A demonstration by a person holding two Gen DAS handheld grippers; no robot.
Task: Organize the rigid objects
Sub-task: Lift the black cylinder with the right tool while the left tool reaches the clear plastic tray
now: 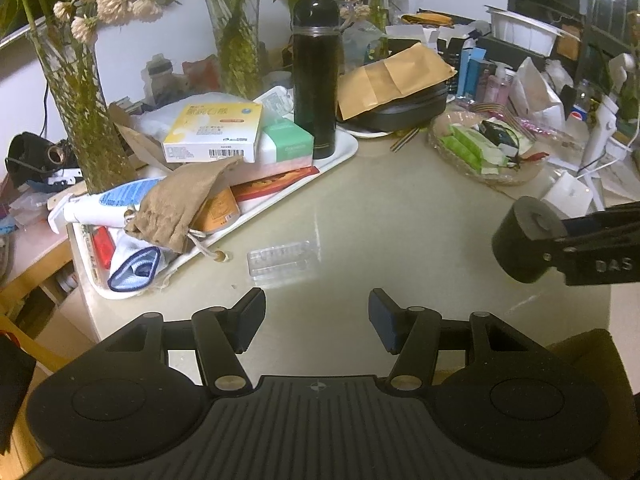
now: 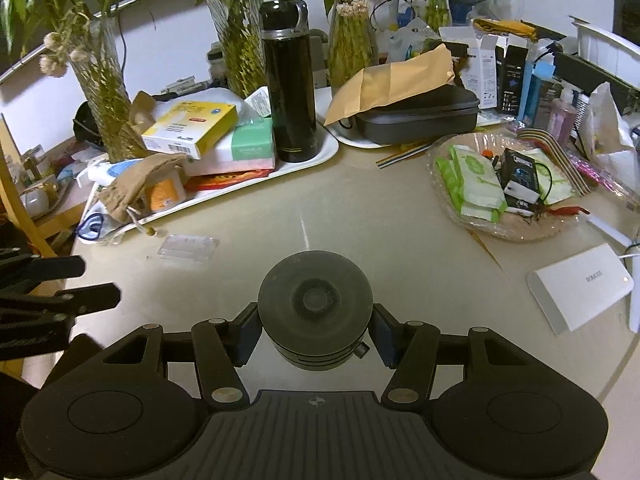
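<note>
Right gripper (image 2: 316, 330) pinches the black cylinder (image 2: 314, 308), axis upright; left gripper (image 1: 316, 320) spread, empty.

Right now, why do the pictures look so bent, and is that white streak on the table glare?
Both views use fisheye lenses, so the table edge curves and corners darken. Left wrist view: the streak looks like lamp glare. Right wrist view: the same streak shows beyond the black puck.

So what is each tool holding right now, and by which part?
The right tool grips a squat black round cylinder by its curved sides, one pad on each side. The left tool is open and holds nothing.
</note>
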